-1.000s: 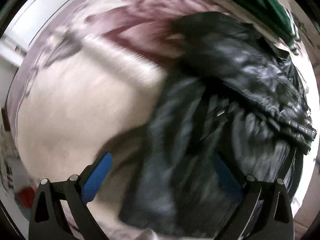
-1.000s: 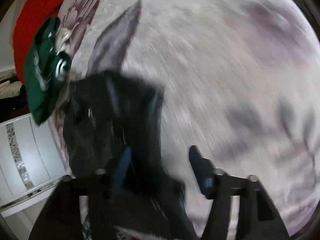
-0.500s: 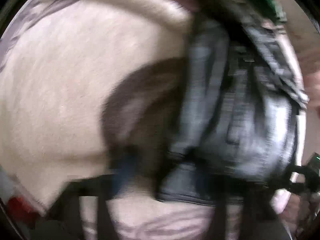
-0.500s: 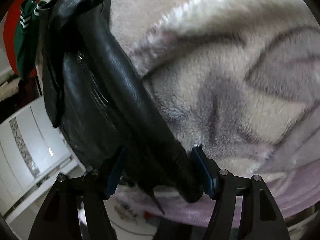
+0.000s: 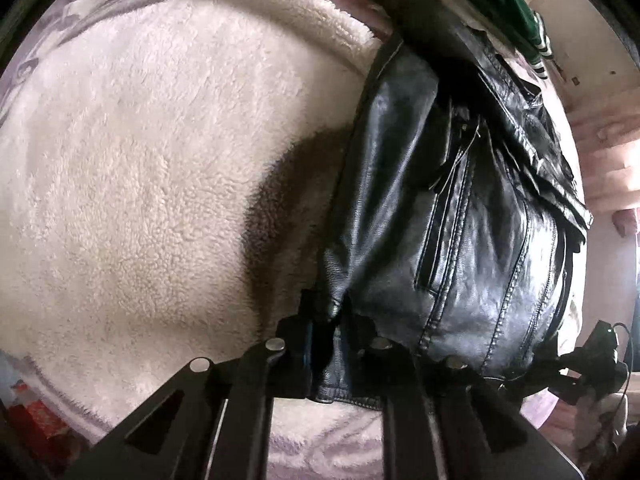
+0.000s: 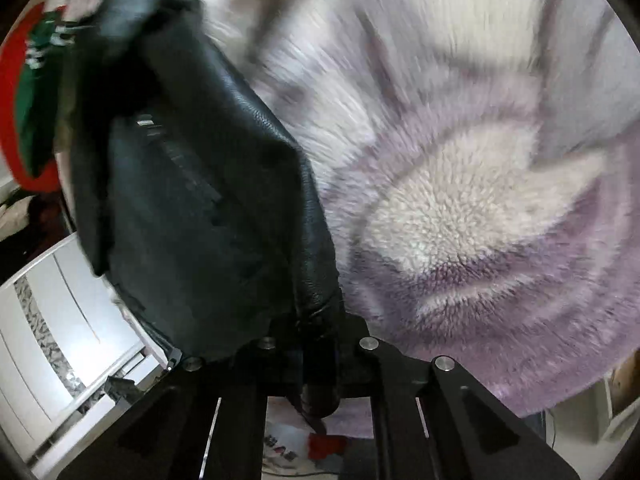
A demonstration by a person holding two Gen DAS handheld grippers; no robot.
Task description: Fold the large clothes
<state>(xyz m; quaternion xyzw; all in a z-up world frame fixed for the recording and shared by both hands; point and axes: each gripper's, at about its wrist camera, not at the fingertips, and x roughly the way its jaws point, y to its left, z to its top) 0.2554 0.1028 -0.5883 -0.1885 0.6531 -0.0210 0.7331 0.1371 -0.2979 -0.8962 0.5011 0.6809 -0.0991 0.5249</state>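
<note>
We're on a bed with a fleece blanket [image 5: 132, 168], cream with purple leaf pattern, and the black leather jacket [image 5: 452, 216] lies bunched along its edge, a green garment [image 5: 500, 4] just beyond its far end. Both grippers are on the jacket's near hem: left gripper [image 5: 332, 320] has its fingers clamped on a pinch of leather at one hem corner; right gripper [image 6: 316, 336] has just been closing, and its fingers are now pinched on leather at the other side. Right view is motion-blurred, so we can't tell how deep that bite goes. Our read: this is the grab before spreading or folding over. To do it well, we'd keep both pinches tight and level, lift together so the hem stays taut between us, and avoid catching blanket pile in the fingers. Leather looks stiff and heavy, likely to slip from a shallow bite, so we'd move slowly. Long axis runs away from both cameras, hem nearest us and the other end toward the green garment; front with zips [image 5: 448, 200] faces up.
</note>
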